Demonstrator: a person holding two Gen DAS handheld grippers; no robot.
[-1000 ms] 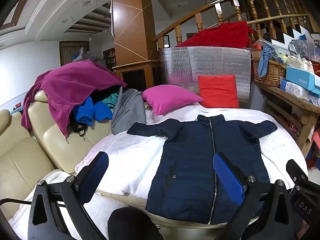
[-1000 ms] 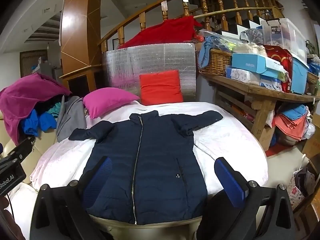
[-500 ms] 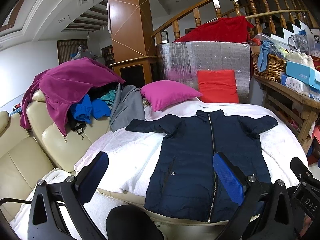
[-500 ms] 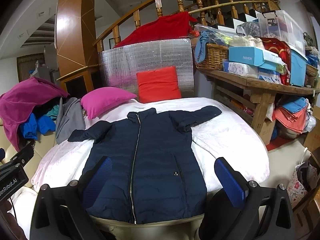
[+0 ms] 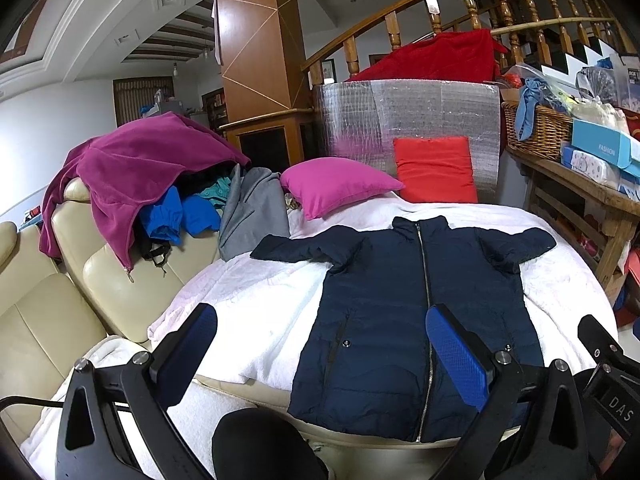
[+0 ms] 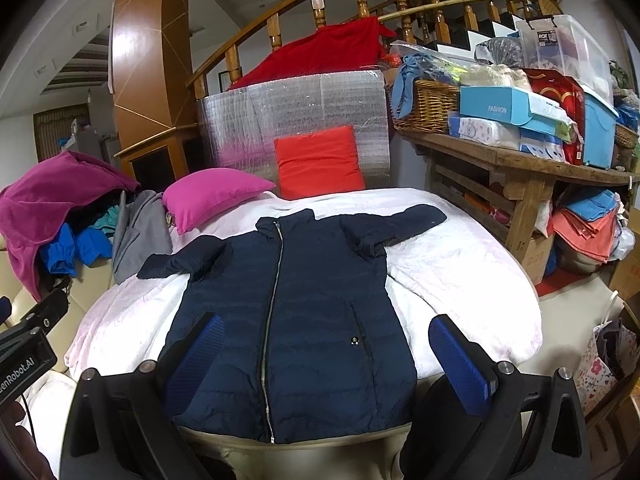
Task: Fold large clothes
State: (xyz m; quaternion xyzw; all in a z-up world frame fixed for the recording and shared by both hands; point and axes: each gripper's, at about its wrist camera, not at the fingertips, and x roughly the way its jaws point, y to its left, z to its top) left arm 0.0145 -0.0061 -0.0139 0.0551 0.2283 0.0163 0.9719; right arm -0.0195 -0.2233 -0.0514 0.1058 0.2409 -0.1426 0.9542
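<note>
The navy puffer jacket [image 6: 288,312] lies flat, zipped, front up, on the white blanket [image 6: 460,272], sleeves spread. It looks light, puffy and likely slick, so pinch sleeve cuffs or hem corners. Left claw [image 5: 320,356] and right claw [image 6: 326,360] both gape wide, empty.
</note>
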